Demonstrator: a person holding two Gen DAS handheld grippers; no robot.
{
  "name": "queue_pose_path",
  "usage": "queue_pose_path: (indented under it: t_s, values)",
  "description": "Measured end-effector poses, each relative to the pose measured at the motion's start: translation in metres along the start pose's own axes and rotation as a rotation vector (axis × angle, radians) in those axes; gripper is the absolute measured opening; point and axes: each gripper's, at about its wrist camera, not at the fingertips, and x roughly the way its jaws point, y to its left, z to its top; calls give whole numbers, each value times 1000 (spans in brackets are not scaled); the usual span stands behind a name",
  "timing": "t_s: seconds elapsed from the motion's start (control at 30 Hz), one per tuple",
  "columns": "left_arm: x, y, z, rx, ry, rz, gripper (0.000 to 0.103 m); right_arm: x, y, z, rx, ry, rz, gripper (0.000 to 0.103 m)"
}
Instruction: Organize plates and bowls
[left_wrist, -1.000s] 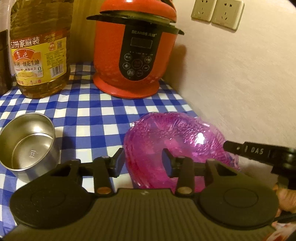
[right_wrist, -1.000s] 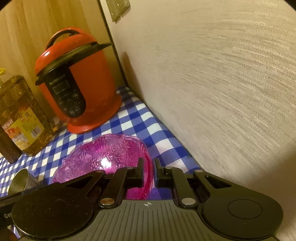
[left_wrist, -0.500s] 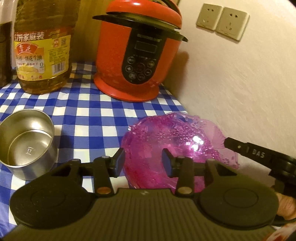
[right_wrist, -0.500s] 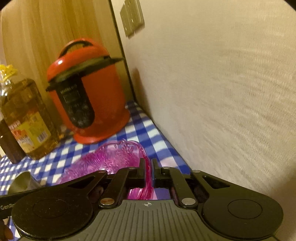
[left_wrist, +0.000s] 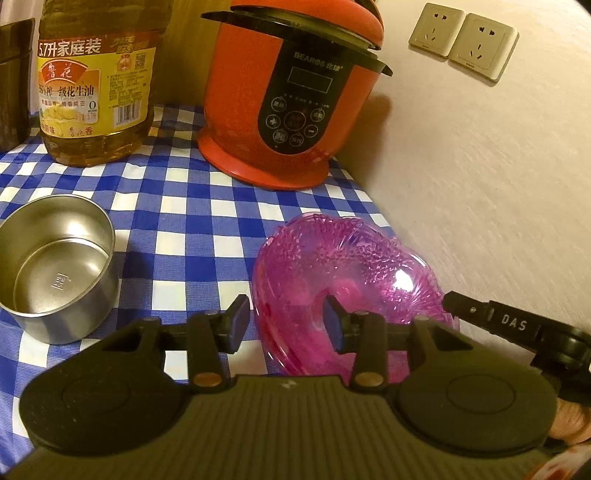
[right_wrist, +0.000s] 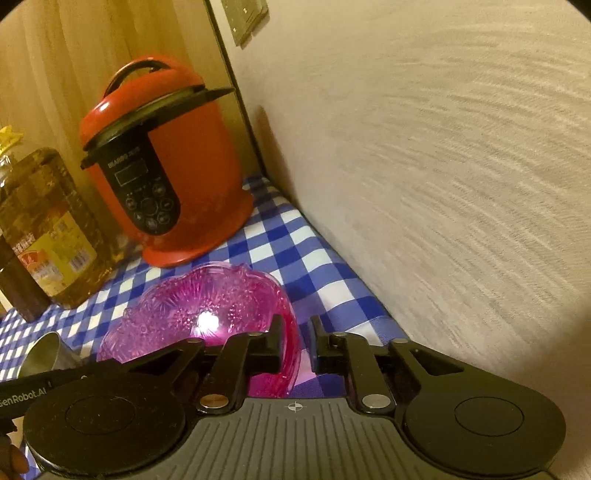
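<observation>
A stack of pink translucent plastic bowls (left_wrist: 347, 280) sits on the blue checked tablecloth by the wall. My left gripper (left_wrist: 284, 321) is open, its jaws either side of the stack's near left rim, not pressing it. My right gripper (right_wrist: 295, 343) has opened a little; the stack's (right_wrist: 207, 314) right rim stands in the gap between the fingers, seemingly touching only the left one. A steel bowl (left_wrist: 55, 269) stands upright to the left, empty; its edge shows in the right wrist view (right_wrist: 44, 354).
A red pressure cooker (left_wrist: 291, 99) stands at the back by the wall. A large oil bottle (left_wrist: 96, 81) and a dark container (left_wrist: 13, 81) stand at the back left. The wall (left_wrist: 480, 184) runs close along the right side of the tablecloth (left_wrist: 192, 221).
The right gripper, shut on the pink stack's rim half a second ago, has opened slightly. The left gripper stayed open at the stack's left rim; the view shifted a little.
</observation>
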Motion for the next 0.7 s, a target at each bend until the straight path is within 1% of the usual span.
queue_pose_path:
  t_s: [0.1, 0.2, 0.27, 0.47, 0.57, 0.7]
  values:
    - [-2, -1, 1, 0, -6, 5, 39, -7, -3, 1, 16, -13, -7, 19]
    - [-7, -2, 1, 2, -7, 17, 39, -16, -1, 1, 18, -17, -10, 31]
    - [-11, -3, 1, -7, -4, 20, 39, -21, 1, 1, 25, -12, -13, 43]
    - [-34, -7, -1, -16, -18, 18, 39, -44, 13, 1, 14, -12, -3, 47]
    - [-50, -7, -6, -32, -15, 20, 39, -59, 20, -3, 14, -2, 6, 48]
    - [-77, -12, -11, -21, -19, 33, 39, -81, 35, -8, 2, 20, 16, 48]
